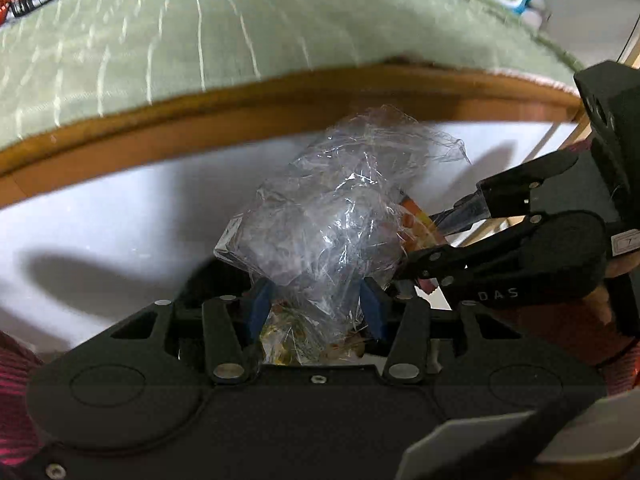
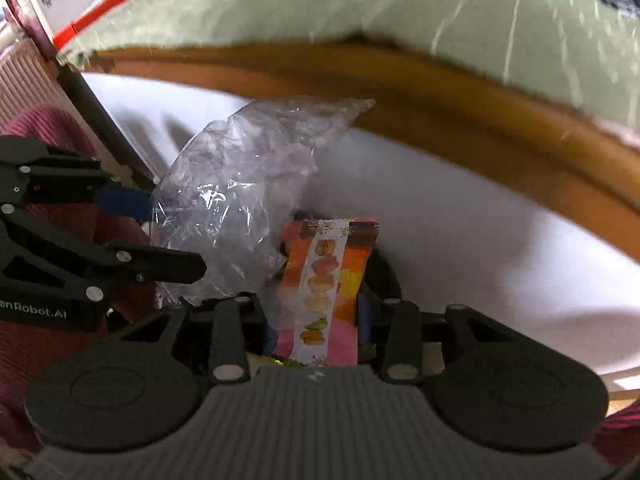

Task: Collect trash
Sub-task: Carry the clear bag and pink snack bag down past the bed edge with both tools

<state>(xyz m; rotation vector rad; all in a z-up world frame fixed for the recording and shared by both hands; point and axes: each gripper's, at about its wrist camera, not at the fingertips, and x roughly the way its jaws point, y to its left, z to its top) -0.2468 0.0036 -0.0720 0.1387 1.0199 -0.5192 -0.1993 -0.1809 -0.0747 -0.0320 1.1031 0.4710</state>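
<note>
Trash is in hand on both sides. The crumpled clear plastic wrap [image 1: 340,216] sits between the blue pads of the left gripper [image 1: 316,312], in the lower centre of the left wrist view; the fingers [image 1: 260,306] pinch it at its lower end and the bulk stands up above them. The macaron-print packet [image 2: 324,292] stands upright between the fingers of the right gripper [image 2: 316,320], in the lower centre of the right wrist view; those fingers [image 2: 365,316] clamp it by its sides. The two items are just beside each other, possibly touching, above a white surface [image 1: 120,208] bordered by a curved wooden edge [image 1: 160,128], with a green cloth [image 1: 160,40] beyond it.

Judged status: pickup of two pieces is complete. Deposit is not yet done; no bin or bag is visible in either view.

Limits of view:
- Contact of the wrap with the packet cannot be confirmed.
- Yellowish material low between the left fingers is too obscured to identify.
- Whether the white surface is a tabletop or a container cannot be told.
- Further trash, if any, lies outside both frames.
- Background at the upper corners is blurred.
</note>
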